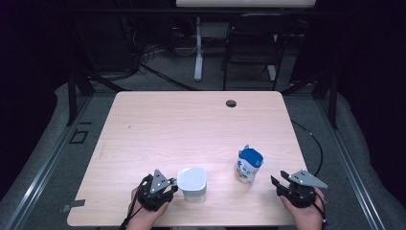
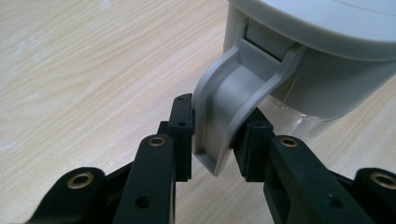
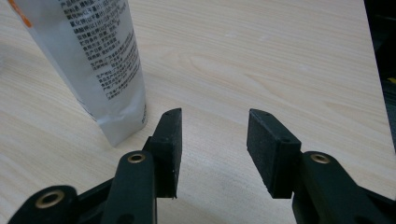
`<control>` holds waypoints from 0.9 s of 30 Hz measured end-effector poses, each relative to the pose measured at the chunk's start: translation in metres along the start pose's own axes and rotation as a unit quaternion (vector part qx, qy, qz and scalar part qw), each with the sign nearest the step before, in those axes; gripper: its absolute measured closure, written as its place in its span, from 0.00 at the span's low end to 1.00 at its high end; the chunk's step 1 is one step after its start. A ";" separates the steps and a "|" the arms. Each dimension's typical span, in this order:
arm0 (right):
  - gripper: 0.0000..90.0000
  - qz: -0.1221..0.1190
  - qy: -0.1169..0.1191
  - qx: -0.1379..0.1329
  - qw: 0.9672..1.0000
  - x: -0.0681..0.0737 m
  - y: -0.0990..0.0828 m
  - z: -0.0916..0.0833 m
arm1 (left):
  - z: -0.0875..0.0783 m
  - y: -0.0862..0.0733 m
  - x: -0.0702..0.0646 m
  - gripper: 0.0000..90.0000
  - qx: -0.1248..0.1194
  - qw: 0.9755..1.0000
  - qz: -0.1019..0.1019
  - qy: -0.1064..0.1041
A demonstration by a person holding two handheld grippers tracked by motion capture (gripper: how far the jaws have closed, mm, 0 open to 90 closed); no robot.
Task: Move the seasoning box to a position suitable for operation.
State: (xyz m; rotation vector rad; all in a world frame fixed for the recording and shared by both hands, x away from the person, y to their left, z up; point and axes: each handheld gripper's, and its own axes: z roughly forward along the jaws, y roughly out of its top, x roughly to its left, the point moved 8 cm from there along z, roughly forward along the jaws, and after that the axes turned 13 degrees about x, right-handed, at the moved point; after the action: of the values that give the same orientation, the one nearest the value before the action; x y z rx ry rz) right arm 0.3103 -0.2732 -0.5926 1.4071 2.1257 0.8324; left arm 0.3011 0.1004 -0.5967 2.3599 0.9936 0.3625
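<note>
A squat, pale grey plastic jug (image 1: pixel 192 183) with a rounded-square lid is standing upright near the front edge of the light wooden table (image 1: pixel 191 124), left of the middle in the high view. Its long axis is running vertically, top facing up. Its curved grey handle (image 2: pixel 229 109) is sticking out sideways toward the person's left, arching down from the rim and ending in a free tip that is pointing down toward the tabletop.

The left gripper (image 1: pixel 167 188) is sitting just beside the jug on that side, held in a hand coming in from the bottom edge. In the left gripper view its two black jaws are standing on either side of the handle, with the pads (image 2: pixel 183 122) lying against the handle's flanks, so the claw is clamping on the handle rather than standing free.

To the right of the jug, with bare table between them, a blue and white soft pouch (image 1: pixel 248 165) with printed text is standing upright, its torn-open top facing up. In the right gripper view its silvery lower corner is resting on the wood just left of the jaws.

The right gripper (image 3: pixel 214 140) is resting near the front right corner of the table, close beside the pouch but apart from it. Its jaws are standing apart with only tabletop between them.
</note>
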 end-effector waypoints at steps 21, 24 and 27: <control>0.64 -0.008 0.014 -0.007 1.000 0.004 0.001 -0.004 | -0.044 0.008 0.004 0.63 -0.021 0.998 0.000 -0.059; 0.63 -0.006 0.014 -0.011 1.000 0.005 0.003 -0.005 | -0.048 0.009 0.010 0.64 -0.027 0.998 -0.007 -0.054; 0.63 -0.020 0.018 -0.016 1.000 0.010 0.006 -0.011 | -0.052 0.010 0.015 0.64 -0.038 0.998 -0.019 -0.054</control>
State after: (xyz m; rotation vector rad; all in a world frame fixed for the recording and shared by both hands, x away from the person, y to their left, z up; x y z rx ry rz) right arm 0.3029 -0.2647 -0.5810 1.3396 2.1503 0.8773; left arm 0.2949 0.1252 -0.5481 2.2636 0.9541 0.2505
